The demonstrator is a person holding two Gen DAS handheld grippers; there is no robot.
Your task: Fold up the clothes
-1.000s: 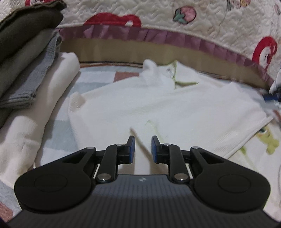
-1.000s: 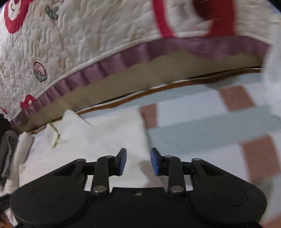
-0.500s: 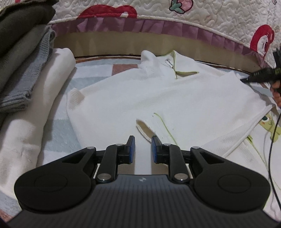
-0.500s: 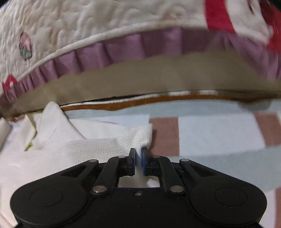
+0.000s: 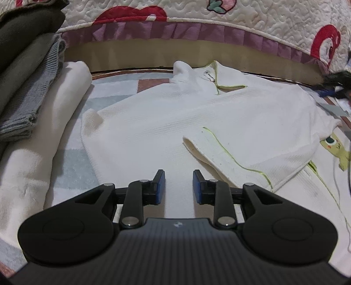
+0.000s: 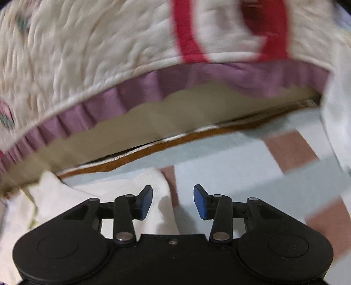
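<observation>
Inside the white shirt [image 5: 166,122] collar, the label [image 5: 210,77] print is illegible; both claws [image 5: 178,183] [image 6: 172,201] gape, released.

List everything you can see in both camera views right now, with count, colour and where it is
white shirt: one, white with lime-green trim, spread flat on the checked mat
folded clothes stack: one pile, dark olive, grey and cream, far left
checked mat: one, pale blue and brown squares, under the shirt
quilt: one, cream with red shapes and purple frill, behind
cartoon-print cloth: one, white with yellow-green figure, right edge
left gripper: black, blue pads, open over the shirt's hem
right gripper: black, blue pads, open over the shirt's edge
</observation>
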